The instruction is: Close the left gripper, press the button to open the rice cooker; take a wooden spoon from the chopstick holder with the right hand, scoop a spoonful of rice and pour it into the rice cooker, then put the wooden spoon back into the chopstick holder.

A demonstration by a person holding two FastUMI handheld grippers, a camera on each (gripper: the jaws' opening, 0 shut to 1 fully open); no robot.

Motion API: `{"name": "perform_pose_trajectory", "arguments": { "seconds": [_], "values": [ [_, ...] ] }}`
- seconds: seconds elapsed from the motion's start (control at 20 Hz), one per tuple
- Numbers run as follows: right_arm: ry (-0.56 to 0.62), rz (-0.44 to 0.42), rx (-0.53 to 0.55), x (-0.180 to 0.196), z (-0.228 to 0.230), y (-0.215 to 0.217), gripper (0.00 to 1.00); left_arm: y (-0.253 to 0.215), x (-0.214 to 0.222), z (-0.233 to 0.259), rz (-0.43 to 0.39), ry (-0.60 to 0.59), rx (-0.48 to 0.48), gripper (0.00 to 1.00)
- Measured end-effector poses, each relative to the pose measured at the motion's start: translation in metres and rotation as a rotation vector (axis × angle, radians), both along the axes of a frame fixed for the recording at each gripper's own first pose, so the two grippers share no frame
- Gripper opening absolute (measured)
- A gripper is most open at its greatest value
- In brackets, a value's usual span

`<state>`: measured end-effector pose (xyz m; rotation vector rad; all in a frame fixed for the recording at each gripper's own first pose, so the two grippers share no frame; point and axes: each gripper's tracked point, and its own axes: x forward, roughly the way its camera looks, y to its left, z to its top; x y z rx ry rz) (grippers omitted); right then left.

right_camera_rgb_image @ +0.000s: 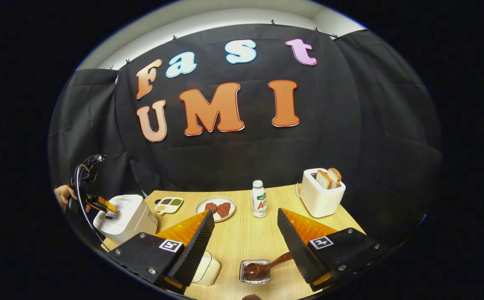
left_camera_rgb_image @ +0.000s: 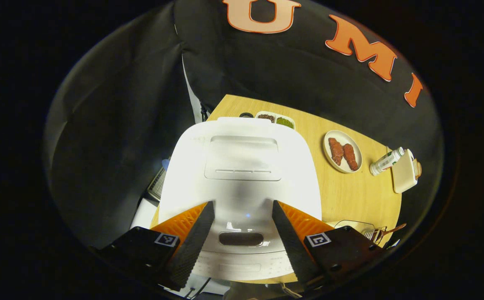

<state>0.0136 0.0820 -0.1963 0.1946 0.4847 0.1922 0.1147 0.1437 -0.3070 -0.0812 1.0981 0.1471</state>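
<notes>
Cooker: white rice cooker (left_camera_rgb_image: 242, 166) on counter (left_camera_rgb_image: 350, 196), lid down, at the counter's left end seen from right gripper view (right_camera_rgb_image: 127, 216).
Button: dark oval release (left_camera_rgb_image: 241, 238) on cooker front, straight ahead betw. the left tongs' fingers, long axis crosswise.
Left tongs (left_camera_rgb_image: 242, 216): spread wide, holding nothing; straddling cooker from above. Judgement: must shut first, then push down-fwd on button.
Right tongs (right_camera_rgb_image: 246, 227): also apart, empty, well away from cooker; left is far nearer.
Spoon: wooden spoon (right_camera_rgb_image: 264, 266) bowl-down in a small clear container (right_camera_rgb_image: 255, 271), handle angled up-right twd right finger.
Right view extras: toaster (right_camera_rgb_image: 321, 196), bottle (right_camera_rgb_image: 259, 199), left tongs over cooker.
Left view extras: button close-up.
</notes>
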Motion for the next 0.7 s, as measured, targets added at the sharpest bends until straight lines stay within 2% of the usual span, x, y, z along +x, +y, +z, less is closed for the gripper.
{"name": "perform_pose_trajectory", "arguments": {
  "seconds": [0.15,0.3,0.7],
  "values": [
    [-0.03,0.004,-0.008,0.007,0.013,0.003,0.95,0.005,0.006,0.031,-0.014,-0.07,0.048,0.95],
    [-0.086,0.022,-0.028,0.016,0.036,0.013,0.95,0.004,0.011,0.08,-0.018,-0.188,0.062,0.95],
    [-0.288,0.063,-0.019,0.043,0.127,0.059,0.95,-0.001,0.013,0.243,-0.041,-0.651,0.13,0.94]
  ]
}}
